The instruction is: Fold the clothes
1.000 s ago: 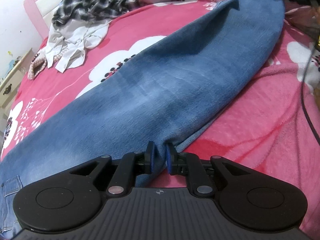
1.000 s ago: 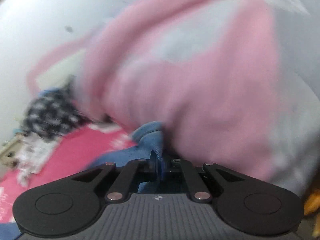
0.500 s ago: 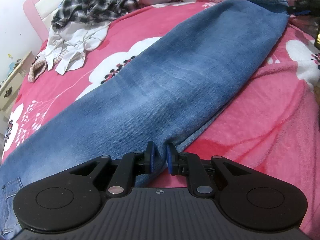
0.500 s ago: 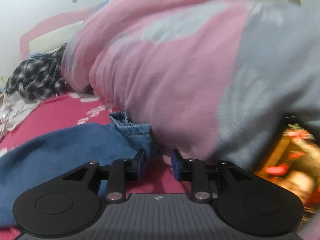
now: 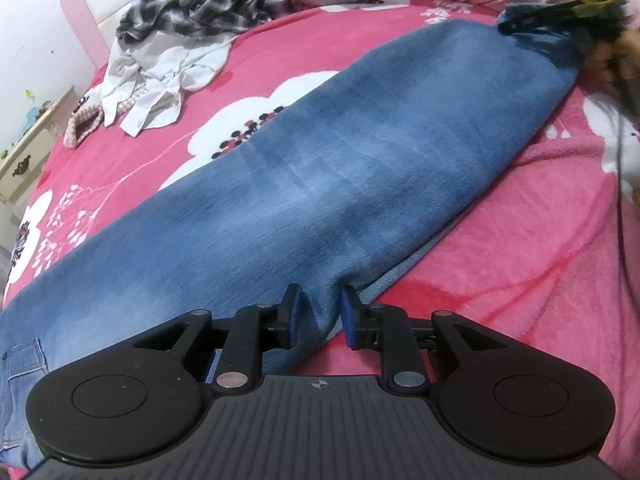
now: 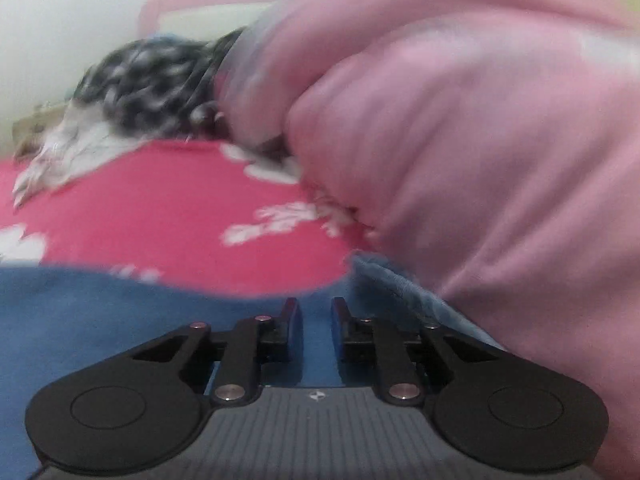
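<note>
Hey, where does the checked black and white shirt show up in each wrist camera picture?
Left wrist: the checked shirt lies top left, heaped by the headboard above a white garment.
Right wrist: the same shirt is blurred at upper left, wedged against the pink quilt.
Shared landmark: the jeans, which stretch across the red floral bedspread in both views.

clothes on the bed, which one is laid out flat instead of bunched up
The blue jeans, stretched long across the pink bedspread. The plaid shirt and white garment lie crumpled together near the headboard.
</note>
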The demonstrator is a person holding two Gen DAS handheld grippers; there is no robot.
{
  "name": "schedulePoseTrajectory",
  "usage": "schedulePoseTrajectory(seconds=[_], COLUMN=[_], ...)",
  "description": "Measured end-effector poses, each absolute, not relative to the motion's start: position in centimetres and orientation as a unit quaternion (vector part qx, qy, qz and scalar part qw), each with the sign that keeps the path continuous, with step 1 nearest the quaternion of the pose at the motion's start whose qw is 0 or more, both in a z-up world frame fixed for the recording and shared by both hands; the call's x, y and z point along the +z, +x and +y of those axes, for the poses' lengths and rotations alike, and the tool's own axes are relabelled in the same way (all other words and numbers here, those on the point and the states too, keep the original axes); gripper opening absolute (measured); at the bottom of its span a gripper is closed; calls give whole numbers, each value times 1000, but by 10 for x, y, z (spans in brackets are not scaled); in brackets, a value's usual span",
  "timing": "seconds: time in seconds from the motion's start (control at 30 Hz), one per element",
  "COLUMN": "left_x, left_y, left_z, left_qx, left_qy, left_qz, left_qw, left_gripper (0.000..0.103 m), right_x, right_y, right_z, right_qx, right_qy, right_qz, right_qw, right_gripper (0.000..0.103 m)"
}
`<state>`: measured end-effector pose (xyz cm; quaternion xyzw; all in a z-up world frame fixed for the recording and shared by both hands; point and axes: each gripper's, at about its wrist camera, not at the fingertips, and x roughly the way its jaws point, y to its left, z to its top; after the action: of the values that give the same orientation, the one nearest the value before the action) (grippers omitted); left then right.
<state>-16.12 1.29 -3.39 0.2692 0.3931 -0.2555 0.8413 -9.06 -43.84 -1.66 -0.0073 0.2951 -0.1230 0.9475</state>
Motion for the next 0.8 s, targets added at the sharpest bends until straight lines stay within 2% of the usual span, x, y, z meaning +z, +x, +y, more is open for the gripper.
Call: schedulePoseTrajectory(seconds=[0.03, 0.3, 0.4, 0.5, 0.63, 0.67, 0.8], left_x=[-34, -35, -35, -35, -35, -35, -33], left_y=[-162, -160, -160, -161, -160, -160, -158], left_z=[13, 17, 17, 18, 20, 20, 22], left_qx=[-256, -257, -259, -258, -255, -255, -252], left_qy=[271, 259, 258, 259, 253, 252, 243], left_qz=[393, 396, 395, 394, 396, 397, 406], left_qw=[841, 842, 843, 843, 845, 845, 844], left_gripper=[22, 23, 24, 25, 27, 27, 28], right_x=[-18, -7, -18, -7, 13, 13, 4], right_y=[-87, -115, -108, -106, -131, -133, -128], right_z=[-440, -438, -451, -442, -425, -421, -421], right_qx=[-133, -152, -158, -156, -124, -112, -108], right_qy=[-24, -39, -53, -41, -21, -23, -14], right_qz=[290, 262, 274, 276, 243, 242, 267], right_qw=[947, 952, 947, 947, 962, 964, 957], right_gripper=[0, 1, 0, 0, 3, 6, 9])
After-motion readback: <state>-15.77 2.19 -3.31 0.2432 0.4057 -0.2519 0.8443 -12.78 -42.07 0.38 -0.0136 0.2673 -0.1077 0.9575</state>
